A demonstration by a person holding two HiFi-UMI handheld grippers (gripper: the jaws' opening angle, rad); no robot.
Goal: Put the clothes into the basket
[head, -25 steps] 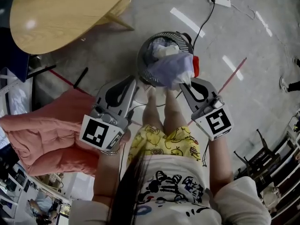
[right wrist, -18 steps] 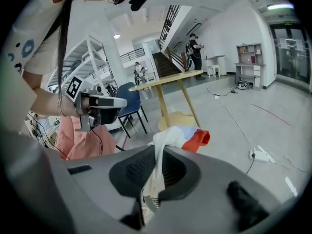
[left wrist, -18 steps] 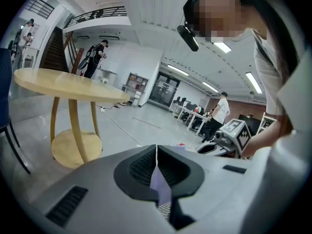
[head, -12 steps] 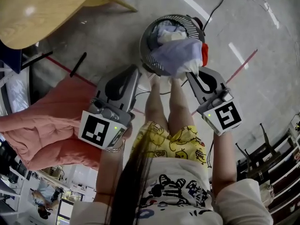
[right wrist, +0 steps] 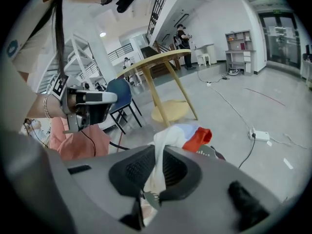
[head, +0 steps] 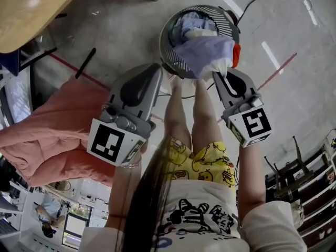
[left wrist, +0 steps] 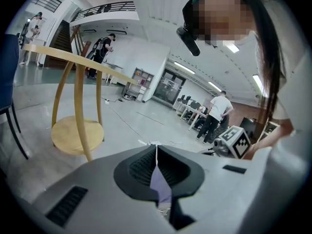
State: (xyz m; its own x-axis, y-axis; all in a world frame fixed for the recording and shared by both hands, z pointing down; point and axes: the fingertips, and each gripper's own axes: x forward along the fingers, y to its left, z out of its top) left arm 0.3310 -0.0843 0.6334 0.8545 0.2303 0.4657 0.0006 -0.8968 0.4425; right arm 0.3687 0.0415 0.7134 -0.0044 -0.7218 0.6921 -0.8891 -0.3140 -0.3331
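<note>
Garment [head: 210, 54] hangs over the near rim of the basket [head: 173, 62], its long edge stretched left to right between left gripper [head: 159, 71] and right gripper [head: 218, 77], both clamped on its cloth; the basket mouth lies just beyond both

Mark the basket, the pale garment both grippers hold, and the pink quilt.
basket [head: 174, 63], head view, ribbed near wall.
pale garment [head: 207, 54], head view, middle of the cloth.
pink quilt [head: 58, 135], head view, middle of its top.
</note>
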